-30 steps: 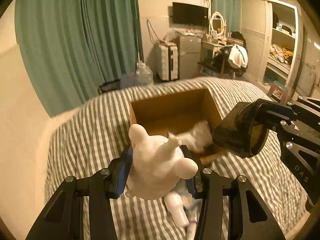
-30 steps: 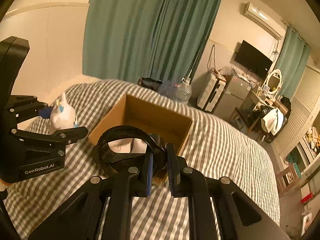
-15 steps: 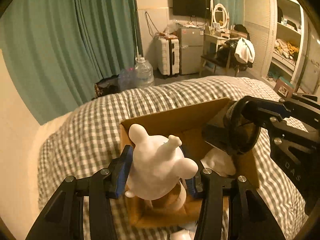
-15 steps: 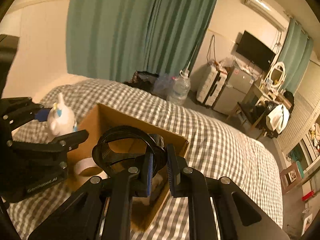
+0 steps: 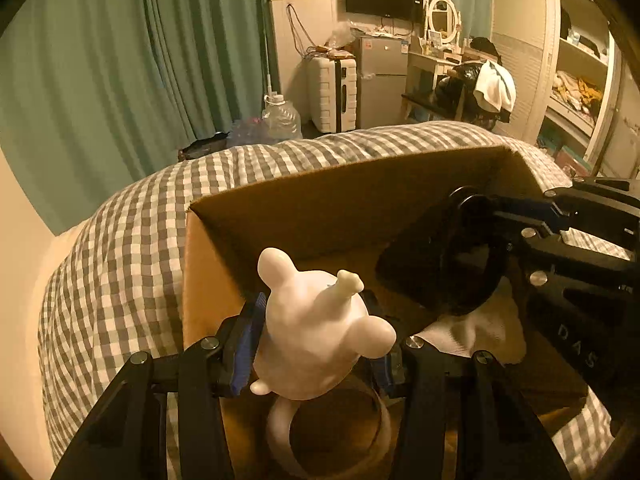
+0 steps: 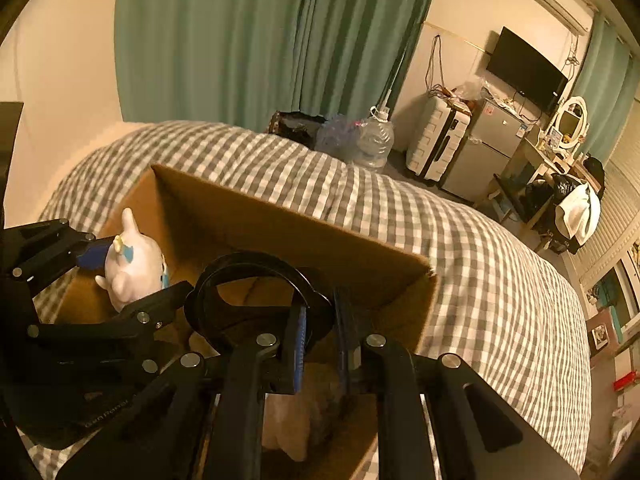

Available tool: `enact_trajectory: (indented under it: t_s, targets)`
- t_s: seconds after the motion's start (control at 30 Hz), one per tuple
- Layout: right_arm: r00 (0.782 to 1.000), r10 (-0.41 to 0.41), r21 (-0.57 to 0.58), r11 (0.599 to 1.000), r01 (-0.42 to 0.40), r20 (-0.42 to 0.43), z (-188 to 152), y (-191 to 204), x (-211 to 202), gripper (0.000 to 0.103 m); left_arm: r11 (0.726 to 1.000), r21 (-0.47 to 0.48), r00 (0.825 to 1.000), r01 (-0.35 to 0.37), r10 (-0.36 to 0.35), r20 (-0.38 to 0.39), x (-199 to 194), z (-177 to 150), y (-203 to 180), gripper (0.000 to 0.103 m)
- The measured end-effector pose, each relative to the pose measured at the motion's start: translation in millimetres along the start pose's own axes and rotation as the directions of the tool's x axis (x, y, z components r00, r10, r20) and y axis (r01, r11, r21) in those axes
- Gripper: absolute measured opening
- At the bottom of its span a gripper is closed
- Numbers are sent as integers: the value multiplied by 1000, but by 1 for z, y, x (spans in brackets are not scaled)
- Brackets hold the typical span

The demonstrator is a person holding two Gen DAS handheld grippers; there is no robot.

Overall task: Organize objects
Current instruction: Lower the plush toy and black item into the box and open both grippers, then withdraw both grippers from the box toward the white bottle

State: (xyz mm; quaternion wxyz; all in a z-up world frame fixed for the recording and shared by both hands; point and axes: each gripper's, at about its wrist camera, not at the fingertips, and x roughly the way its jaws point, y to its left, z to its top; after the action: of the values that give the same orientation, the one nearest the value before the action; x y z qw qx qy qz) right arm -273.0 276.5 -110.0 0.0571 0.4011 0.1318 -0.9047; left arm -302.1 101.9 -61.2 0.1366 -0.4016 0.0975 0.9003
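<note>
My left gripper (image 5: 316, 336) is shut on a white long-eared toy figure (image 5: 316, 332), held over the near left part of an open cardboard box (image 5: 320, 204). The same white toy figure (image 6: 134, 264) shows at the left of the right wrist view. My right gripper (image 6: 320, 320) is shut on the rim of a black ring-shaped object (image 6: 256, 280), lowered into the box's right side. That black ring-shaped object (image 5: 460, 264) hangs above a white cloth-like item (image 5: 480, 332) on the box floor. A roll of tape (image 5: 332, 432) lies in the box under the toy.
The box sits on a bed with a grey-and-white checked cover (image 5: 120, 260). Green curtains (image 5: 120, 60), a water jug (image 5: 280, 120), a white suitcase (image 5: 332, 92) and a small fridge (image 5: 380, 80) stand beyond the bed's far end.
Both grippers moved forward and down, from in front of the box to over and into it, each still holding its object. The box now fills the lower part of both views.
</note>
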Motion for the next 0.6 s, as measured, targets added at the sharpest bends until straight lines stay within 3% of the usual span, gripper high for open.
enact_trajectory:
  t_s: [0.17, 0.27, 0.33, 0.4, 0.6]
  targets:
    - [1000, -3, 12, 1000, 3, -10, -1, 5, 2, 12, 1000, -11, 1000, 23, -23, -6, 1, -2, -1, 49]
    - [1000, 7, 24, 1000, -7, -27, 0, 4, -3, 13, 999, -18, 999, 45, -45, -12, -9, -5, -2, 56]
    - [999, 1, 30, 1000, 0, -43, 0, 4, -8, 26, 999, -14, 999, 49, -49, 1, -22, -5, -2, 82]
    - [999, 6, 46, 999, -4, -53, -3, 0, -18, 42, 999, -19, 999, 41, -40, 28, -39, -7, -1, 91]
    - [1000, -27, 45, 999, 28, -9, -2, 1, -67, 61, 999, -29, 998, 32, -30, 61, -87, -9, 6, 95]
